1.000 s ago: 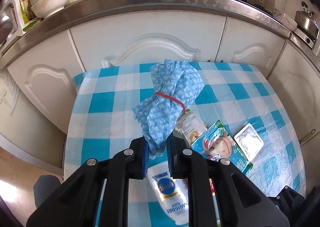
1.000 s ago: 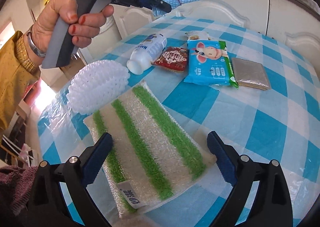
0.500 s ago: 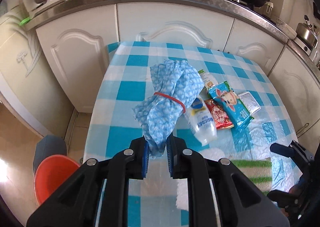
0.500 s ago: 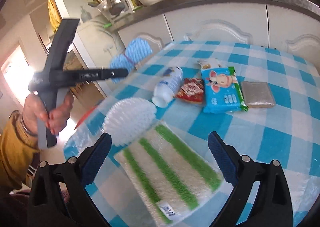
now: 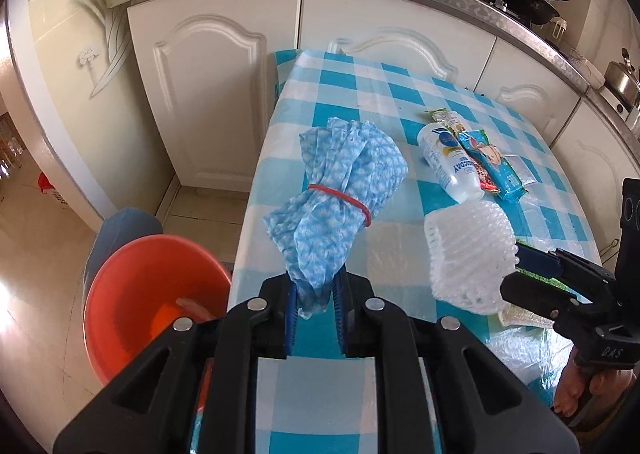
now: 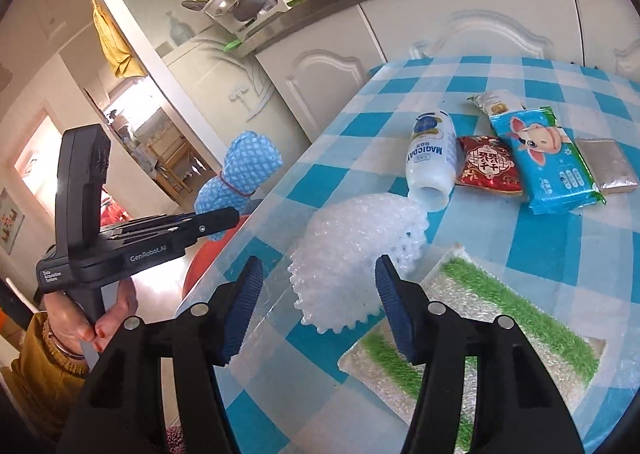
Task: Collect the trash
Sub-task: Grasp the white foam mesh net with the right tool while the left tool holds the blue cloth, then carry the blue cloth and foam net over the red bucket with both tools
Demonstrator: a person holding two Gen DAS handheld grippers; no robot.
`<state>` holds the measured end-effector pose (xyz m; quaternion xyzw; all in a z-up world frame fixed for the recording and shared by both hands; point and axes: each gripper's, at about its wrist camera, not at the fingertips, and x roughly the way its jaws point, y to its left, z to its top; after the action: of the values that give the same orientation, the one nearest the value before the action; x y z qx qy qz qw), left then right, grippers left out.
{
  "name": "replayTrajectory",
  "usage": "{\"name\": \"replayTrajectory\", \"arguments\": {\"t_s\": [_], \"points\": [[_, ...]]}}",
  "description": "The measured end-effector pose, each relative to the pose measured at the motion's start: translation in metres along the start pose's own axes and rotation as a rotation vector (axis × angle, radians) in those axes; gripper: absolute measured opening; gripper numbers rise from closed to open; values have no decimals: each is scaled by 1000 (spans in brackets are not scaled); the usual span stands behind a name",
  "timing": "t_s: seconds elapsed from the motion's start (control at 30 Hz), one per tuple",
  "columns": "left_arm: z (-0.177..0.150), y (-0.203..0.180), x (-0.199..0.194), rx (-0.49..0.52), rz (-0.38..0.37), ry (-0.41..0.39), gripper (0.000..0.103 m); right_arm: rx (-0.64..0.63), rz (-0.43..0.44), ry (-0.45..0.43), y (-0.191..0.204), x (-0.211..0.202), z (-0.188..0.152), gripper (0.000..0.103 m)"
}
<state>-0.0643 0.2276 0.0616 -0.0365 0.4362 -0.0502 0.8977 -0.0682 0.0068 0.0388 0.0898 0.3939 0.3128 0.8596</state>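
Left fingers (image 5: pixel 314 304) clench the cloth bundle (image 5: pixel 340 198); right fingers (image 6: pixel 390 302), just closing, barely pinch the foam net (image 6: pixel 352 250), which may slip.

Blue patterned cloth bundle (image 5: pixel 344 190), tied with red band, upright beyond table (image 5: pixel 344 94) edge. White foam net (image 6: pixel 352 250), raised above table, bottle (image 6: pixel 430 158) just behind.

R gripper (image 6: pixel 316 310) jaws half-closed round white foam net (image 6: pixel 356 250).
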Motion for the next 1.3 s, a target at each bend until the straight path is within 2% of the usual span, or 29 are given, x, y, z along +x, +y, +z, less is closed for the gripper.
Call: {"name": "replayTrajectory", "arguments": {"t_s": [0.03, 0.13, 0.33, 0.57, 0.77, 1.03, 1.3], "points": [[-2, 4, -1, -6, -2, 3, 16, -11, -20, 13, 2, 5, 0, 42], [-9, 16, -3, -19, -1, 3, 16, -7, -54, 20, 2, 12, -3, 30], [-21, 37, -8, -57, -12, 0, 16, 0, -92, -2, 5, 11, -2, 18], [-29, 61, -13, -107, -18, -17, 16, 14, -113, -43, 12, -1, 7, 16], [-37, 84, -21, -144, -6, -31, 17, -30, -112, -56, 37, -3, 15, 16], [-50, 120, -31, -209, 37, -46, 17, -82, -48, -52, 74, 3, 33, 16], [-62, 156, -38, -283, 80, -50, 17, -172, 50, 0, 127, 33, 48, 16]]}}
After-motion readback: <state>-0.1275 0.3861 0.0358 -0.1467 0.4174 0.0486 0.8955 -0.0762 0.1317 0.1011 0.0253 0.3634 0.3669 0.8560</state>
